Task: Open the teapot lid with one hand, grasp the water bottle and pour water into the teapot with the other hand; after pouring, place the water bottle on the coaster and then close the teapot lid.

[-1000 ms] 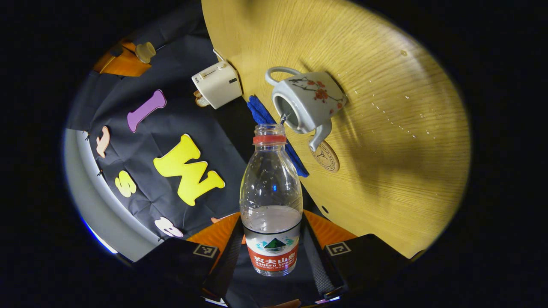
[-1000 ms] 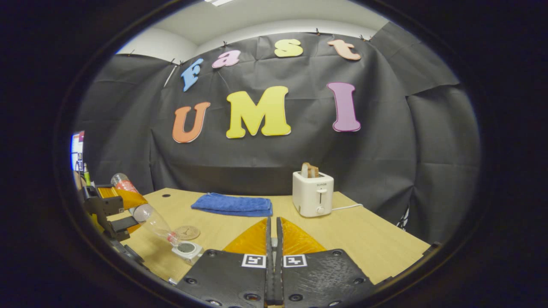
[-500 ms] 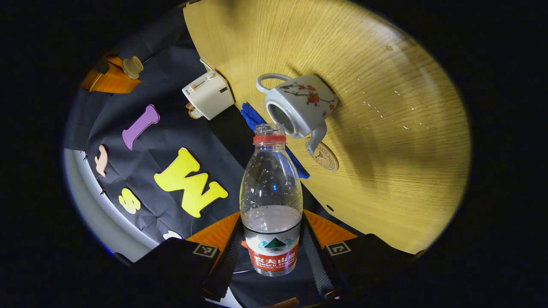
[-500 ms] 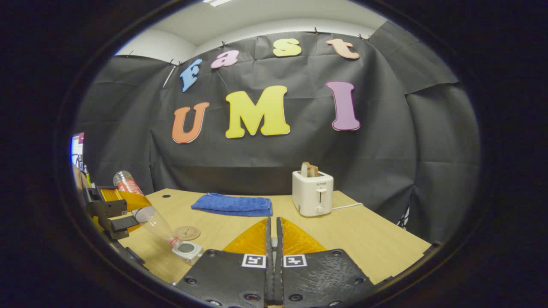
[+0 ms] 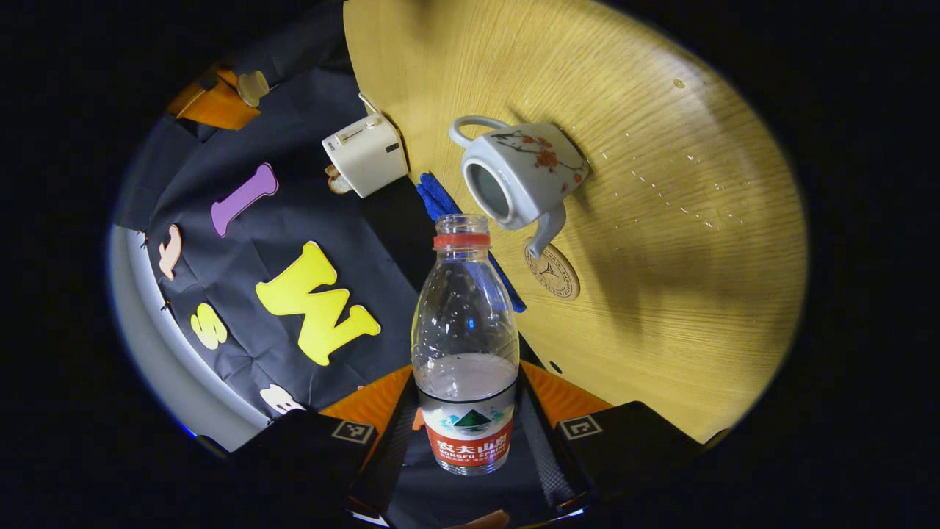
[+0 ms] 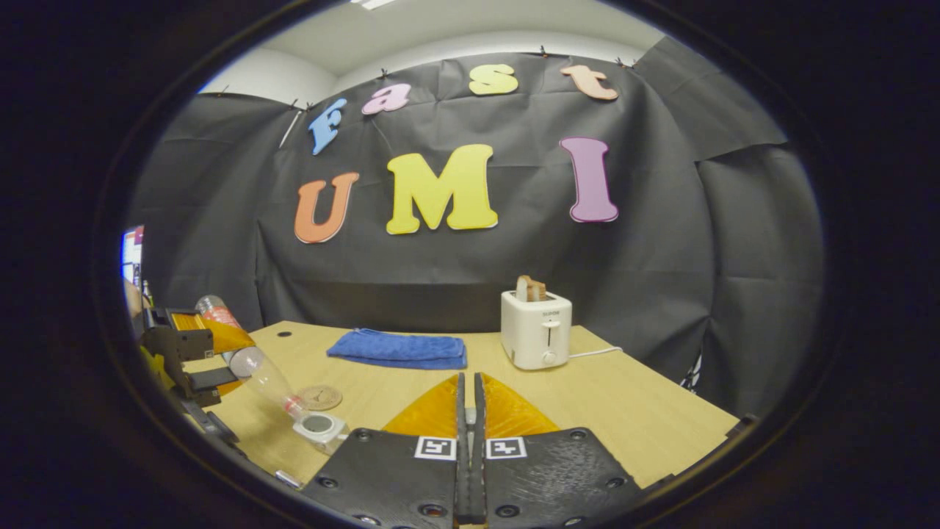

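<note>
My left gripper (image 5: 466, 400) is shut on a clear water bottle (image 5: 465, 345) with a red label, uncapped and partly full. The bottle is tilted, its mouth just short of the open white teapot (image 5: 523, 180) with red blossoms. A round cork coaster (image 5: 552, 272) lies by the spout. In the right gripper view the bottle (image 6: 257, 371) slants down toward the teapot (image 6: 321, 426), held by the left gripper (image 6: 187, 353). My right gripper (image 6: 468, 382) is shut; in the left gripper view a cream teapot lid (image 5: 253, 87) sits at the tip of the right gripper (image 5: 213, 106).
A white toaster (image 6: 536, 338) with toast stands at the back of the wooden table (image 6: 631, 419), with a folded blue towel (image 6: 399, 347) to its left. Water drops (image 5: 661, 195) dot the tabletop beside the teapot.
A thin trickle at the bottle's mouth a second ago is gone. The left gripper view swung slightly and back, with the bottle still tilted at the teapot. The right gripper barely moved.
</note>
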`<state>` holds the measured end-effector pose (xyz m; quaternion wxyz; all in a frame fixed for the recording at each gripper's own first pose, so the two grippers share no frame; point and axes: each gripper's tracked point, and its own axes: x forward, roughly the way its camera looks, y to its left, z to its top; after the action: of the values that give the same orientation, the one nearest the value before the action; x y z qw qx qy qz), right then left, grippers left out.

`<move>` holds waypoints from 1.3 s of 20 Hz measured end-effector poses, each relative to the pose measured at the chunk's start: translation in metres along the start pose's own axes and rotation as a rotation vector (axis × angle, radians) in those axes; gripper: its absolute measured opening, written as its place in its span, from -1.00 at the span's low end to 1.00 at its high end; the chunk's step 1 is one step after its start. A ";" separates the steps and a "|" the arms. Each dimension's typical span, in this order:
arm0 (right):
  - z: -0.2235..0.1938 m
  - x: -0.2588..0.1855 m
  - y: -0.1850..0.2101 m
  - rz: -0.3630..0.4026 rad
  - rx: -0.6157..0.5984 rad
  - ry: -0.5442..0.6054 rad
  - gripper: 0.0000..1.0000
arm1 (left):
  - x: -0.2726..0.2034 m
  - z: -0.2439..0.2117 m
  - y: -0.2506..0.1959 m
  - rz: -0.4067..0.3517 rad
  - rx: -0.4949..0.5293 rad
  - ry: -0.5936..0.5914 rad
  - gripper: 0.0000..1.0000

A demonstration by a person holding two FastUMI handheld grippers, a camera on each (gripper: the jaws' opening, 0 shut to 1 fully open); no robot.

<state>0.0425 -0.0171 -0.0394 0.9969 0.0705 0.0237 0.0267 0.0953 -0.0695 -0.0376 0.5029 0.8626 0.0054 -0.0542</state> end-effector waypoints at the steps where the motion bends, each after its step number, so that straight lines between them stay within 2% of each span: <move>1: -0.001 0.000 -0.001 -0.003 -0.001 0.002 -1.00 | 0.002 -0.001 -0.003 -0.003 -0.050 -0.015 0.52; 2: -0.002 0.001 0.000 -0.002 -0.001 0.005 -1.00 | 0.003 0.000 -0.005 0.002 -0.090 -0.027 0.59; 4: -0.003 0.002 0.000 -0.005 0.000 0.009 -1.00 | 0.006 0.003 -0.011 0.026 -0.243 -0.052 0.51; 5: -0.001 0.003 -0.003 -0.021 -0.010 0.003 -1.00 | 0.003 0.003 -0.007 0.046 -0.363 -0.076 0.52; 10: -0.001 0.001 -0.001 -0.029 -0.031 -0.005 -1.00 | 0.004 -0.002 0.001 0.061 -0.701 -0.109 0.52; 14: -0.005 0.003 0.001 -0.031 -0.040 0.003 -0.99 | 0.005 -0.004 0.019 0.104 -1.064 -0.142 0.52; 16: -0.005 0.004 0.003 -0.029 -0.045 0.004 -0.99 | 0.011 0.000 0.019 0.083 -1.269 -0.158 0.52; 18: -0.007 0.003 0.005 -0.026 -0.049 0.006 -1.00 | 0.015 0.002 0.021 0.075 -1.389 -0.164 0.52; 21: -0.008 0.003 0.011 -0.014 -0.051 0.012 -1.00 | 0.022 0.009 0.015 0.024 -1.581 -0.172 0.52; 25: -0.012 0.006 0.013 -0.009 -0.045 0.024 -1.00 | 0.035 0.020 0.016 -0.053 -1.865 -0.255 0.53; 26: -0.013 0.006 0.013 -0.010 -0.043 0.027 -1.00 | 0.039 0.022 0.019 -0.058 -1.890 -0.269 0.55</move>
<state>0.0473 -0.0026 -0.0509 0.9979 0.0487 0.0368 0.0234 0.1329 -0.0993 -0.0360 0.9866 0.0857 0.0103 -0.1387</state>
